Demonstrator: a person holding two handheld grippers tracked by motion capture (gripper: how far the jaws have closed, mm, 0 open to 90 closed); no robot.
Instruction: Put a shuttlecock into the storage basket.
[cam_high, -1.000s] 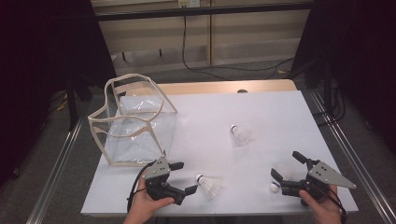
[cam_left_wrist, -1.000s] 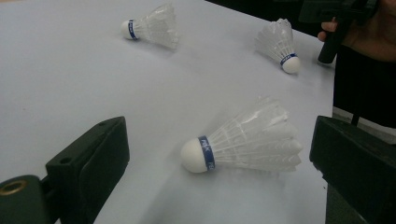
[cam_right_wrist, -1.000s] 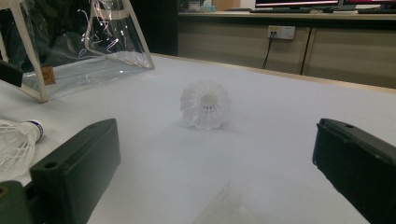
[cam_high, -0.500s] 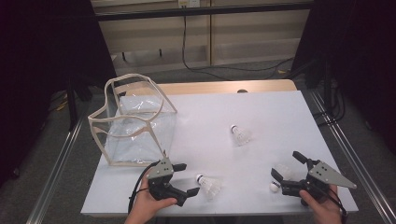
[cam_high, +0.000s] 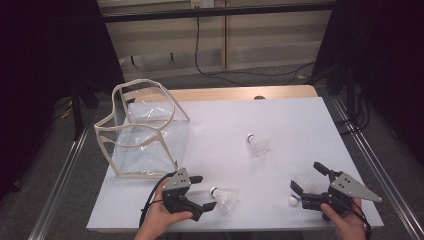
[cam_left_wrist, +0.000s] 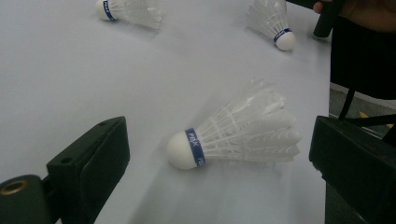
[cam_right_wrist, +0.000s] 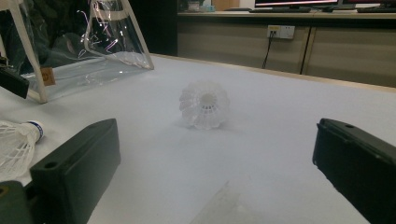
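Hardly shifted since half a second ago: left gripper (cam_high: 199, 192) a touch nearer the closest shuttlecock, right gripper (cam_high: 308, 180) parked as before, all three shuttlecocks lying where they lay.

Left gripper held low at the near edge of the white tabletop (cam_high: 290, 125), jaws spread wide, gripping nothing. White feathered shuttlecock with a blue-banded cork (cam_high: 223, 197) (cam_left_wrist: 233, 130) lying on its side just ahead of the jaw tips, cork toward the left jaw, skirt toward the right jaw, touching neither. Seen along the left gripper's own jaws: shuttlecock sitting between them and slightly beyond, its blue band lettered, feathers fanned out and tipped a little upward.

Right gripper near the front right corner, jaws likewise wide apart and empty. Second white shuttlecock (cam_high: 300, 187) (cam_left_wrist: 273, 21) on the table in the gap between those jaws, cork end toward the table edge; whether it touches a jaw, cannot tell. Third white shuttlecock (cam_high: 257, 144) (cam_right_wrist: 204, 105) farther out toward the middle of the table, well apart from both grippers, its open skirt turned toward the right gripper's camera.

Clear plastic bag with cream-coloured edging (cam_high: 142, 132) (cam_right_wrist: 93, 42) standing open at the left side of the table, just beyond the left gripper, well apart from the right one.
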